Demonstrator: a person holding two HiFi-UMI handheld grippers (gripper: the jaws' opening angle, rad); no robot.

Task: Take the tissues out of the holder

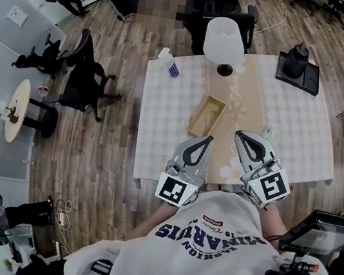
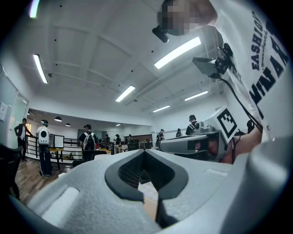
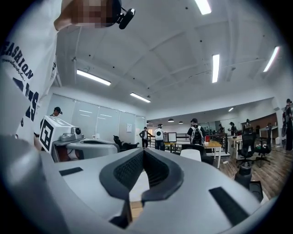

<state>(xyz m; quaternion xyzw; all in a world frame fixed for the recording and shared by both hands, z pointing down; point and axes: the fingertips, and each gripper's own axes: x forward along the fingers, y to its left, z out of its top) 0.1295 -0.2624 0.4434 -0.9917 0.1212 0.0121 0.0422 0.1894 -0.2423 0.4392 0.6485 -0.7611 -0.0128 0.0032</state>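
Lying lengthwise near the middle of the desk [image 1: 168, 120], the wooden tissue holder [image 1: 206, 116] is an open-topped oblong box at the left edge of a beige runner [image 1: 252, 88]. Its inside shows only a tan colour, and I cannot tell whether tissues are in it. Just on the near side of it is the left gripper [image 1: 207, 139], its tip pointing at the holder's near end but apart from it. The left gripper view shows this gripper's jaws [image 2: 144, 153] closed tip to tip, with nothing between them. The right gripper [image 1: 239, 134] hangs beside it over the runner, to the right of the holder and clear of it. The right gripper view shows its jaws [image 3: 143, 152] likewise pressed together and empty. Both grippers are held close to the person's white shirt [image 1: 205, 250] at the near edge of the desk. Farther off, a white lamp [image 1: 225, 39] stands at the far end of the runner. A small bottle [image 1: 169, 63] stands near the far left corner, and a black tray [image 1: 312, 82] with a dark vessel on it sits at the far right. An office chair [image 1: 84, 76] stands on the wooden floor [image 1: 111, 149] to the left.
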